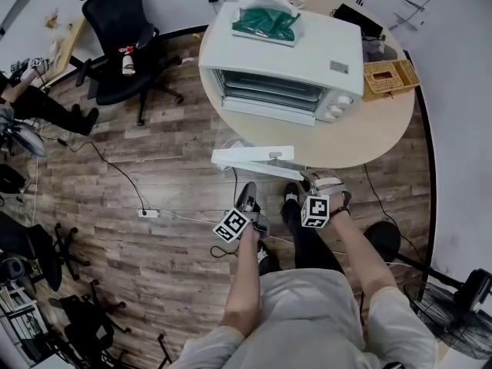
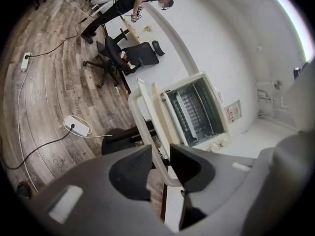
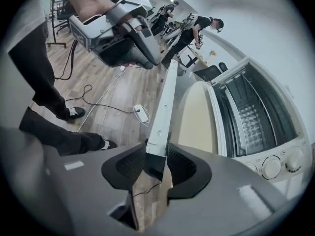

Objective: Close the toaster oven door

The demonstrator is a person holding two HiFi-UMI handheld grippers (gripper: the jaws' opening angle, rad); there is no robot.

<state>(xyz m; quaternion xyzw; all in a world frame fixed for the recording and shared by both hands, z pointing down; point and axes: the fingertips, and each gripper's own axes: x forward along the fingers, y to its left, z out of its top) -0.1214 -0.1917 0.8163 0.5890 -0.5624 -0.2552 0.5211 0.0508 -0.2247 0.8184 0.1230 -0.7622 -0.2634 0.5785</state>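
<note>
1. Progress is nil so far. The toaster oven (image 1: 284, 64) stands at the left part of the round counter (image 1: 369, 137), and its door (image 1: 254, 160) is folded fully down, jutting out past the counter's near edge over the floor.
2. The left tool (image 2: 160, 151) has its jaws spread, with the door's thin handle (image 2: 147, 132) running between them; the pads do not appear to press on it.
3. The right tool (image 3: 156, 156) also has its jaws spread wide, straddling the door's end edge without pinching it.
4. What is left, as I judge it, is the whole swing: lifting the door up and pushing it home against the oven front.
5. The wire rack (image 3: 256, 117) sits inside the cavity and nothing pokes out of the mouth, so the door's path looks free.
6. Around: a green bag (image 1: 267, 21) lies on the oven's top, a wicker basket (image 1: 390, 77) sits at the counter's right edge, and an office chair (image 1: 123, 37) and a power strip (image 1: 148, 213) stand well apart on the floor.
</note>
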